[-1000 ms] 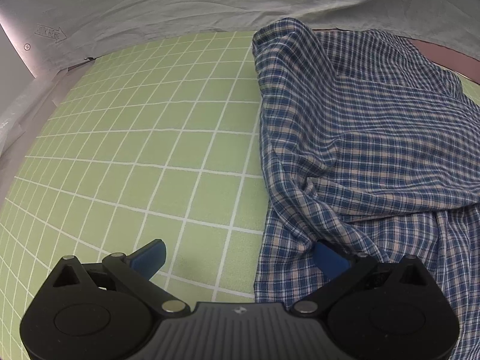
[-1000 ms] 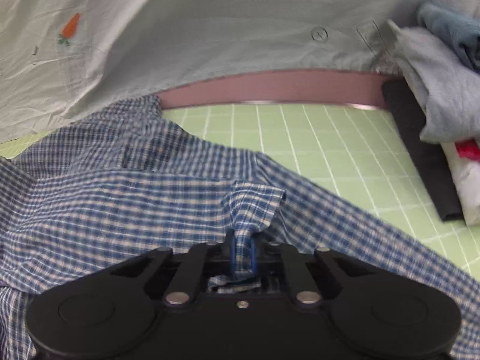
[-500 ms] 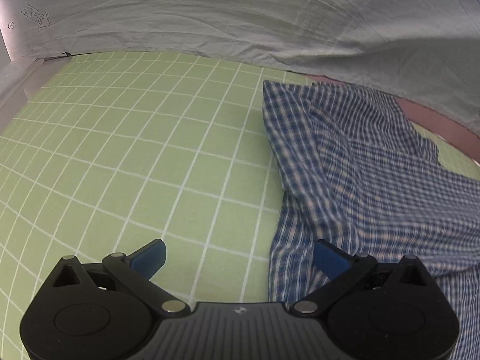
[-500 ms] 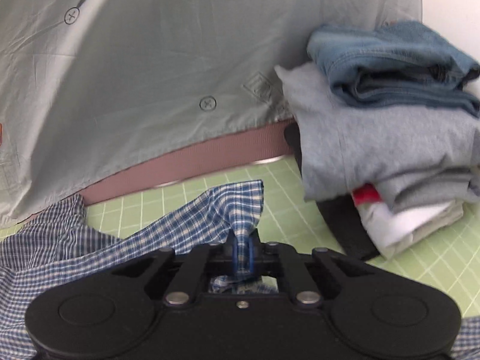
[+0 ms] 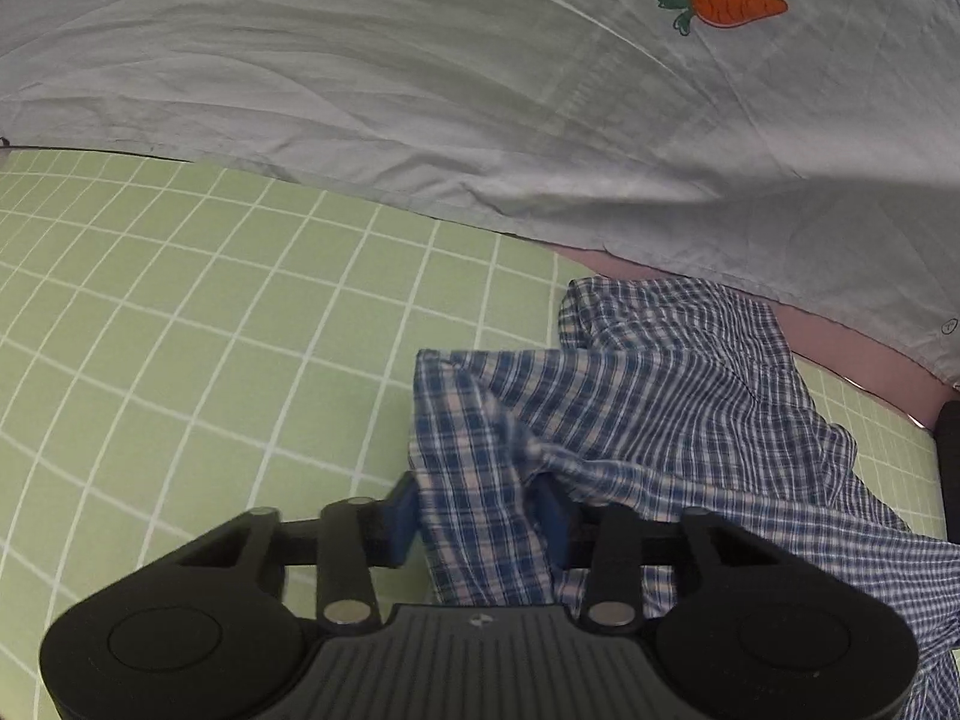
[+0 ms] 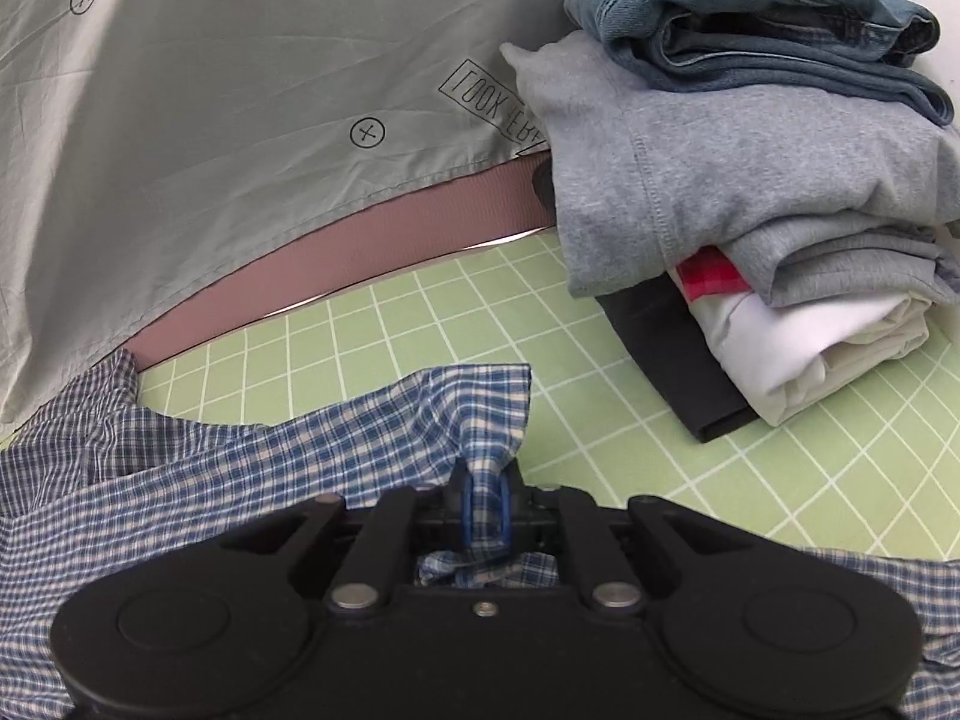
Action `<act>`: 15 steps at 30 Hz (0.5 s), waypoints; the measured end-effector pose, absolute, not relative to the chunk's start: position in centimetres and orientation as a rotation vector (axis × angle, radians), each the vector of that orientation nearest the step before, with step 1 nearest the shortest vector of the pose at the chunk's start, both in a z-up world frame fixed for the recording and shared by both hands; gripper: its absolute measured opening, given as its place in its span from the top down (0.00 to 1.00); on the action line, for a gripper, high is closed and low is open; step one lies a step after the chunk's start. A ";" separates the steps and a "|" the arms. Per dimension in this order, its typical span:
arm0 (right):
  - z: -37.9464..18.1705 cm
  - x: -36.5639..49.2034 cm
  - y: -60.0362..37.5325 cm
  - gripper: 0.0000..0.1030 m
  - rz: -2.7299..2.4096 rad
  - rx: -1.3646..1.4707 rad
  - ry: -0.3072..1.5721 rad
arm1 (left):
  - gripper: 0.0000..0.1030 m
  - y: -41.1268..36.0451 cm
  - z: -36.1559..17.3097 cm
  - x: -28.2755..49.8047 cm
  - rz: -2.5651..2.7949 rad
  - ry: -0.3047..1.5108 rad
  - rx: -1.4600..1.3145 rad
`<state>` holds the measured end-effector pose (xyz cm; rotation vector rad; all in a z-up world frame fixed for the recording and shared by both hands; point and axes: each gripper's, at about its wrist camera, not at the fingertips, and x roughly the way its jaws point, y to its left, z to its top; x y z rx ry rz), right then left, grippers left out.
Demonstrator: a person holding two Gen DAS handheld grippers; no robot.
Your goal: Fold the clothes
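Observation:
A blue-and-white plaid shirt (image 5: 690,420) lies crumpled on the green grid mat (image 5: 210,360). My left gripper (image 5: 483,519) has a corner of the shirt between its blue fingers, which are partly closed around the cloth with a gap still showing. In the right wrist view the same plaid shirt (image 6: 210,468) spreads to the left, and my right gripper (image 6: 485,507) is shut on a bunched fold of it, holding it just above the mat (image 6: 600,420).
A stack of folded clothes (image 6: 750,180) with jeans on top stands at the right of the mat. A pale grey sheet (image 5: 480,90) with a carrot print hangs behind. A pink strip (image 6: 360,252) runs along the mat's far edge.
My left gripper has moved right onto the shirt's corner and its fingers have closed in around the cloth. My right gripper has carried its fold further right, toward the folded stack.

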<state>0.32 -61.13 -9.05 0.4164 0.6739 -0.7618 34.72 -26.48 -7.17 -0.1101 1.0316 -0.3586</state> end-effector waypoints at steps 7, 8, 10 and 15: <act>-7.3 0.6 -61.1 0.93 -0.756 0.451 0.577 | 0.97 -28.5 -6.6 36.6 -0.384 0.934 -0.040; -7.1 0.9 -60.9 0.93 -0.758 0.433 0.576 | 0.97 -28.8 -6.8 36.9 -0.379 0.937 -0.025; -7.8 1.6 -60.9 0.93 -0.761 0.402 0.609 | 0.97 -29.1 -7.7 37.4 -0.351 0.959 -0.004; -9.2 2.4 -60.4 0.93 -0.771 0.336 0.698 | 0.79 -28.4 -7.3 37.2 -0.331 0.980 -0.005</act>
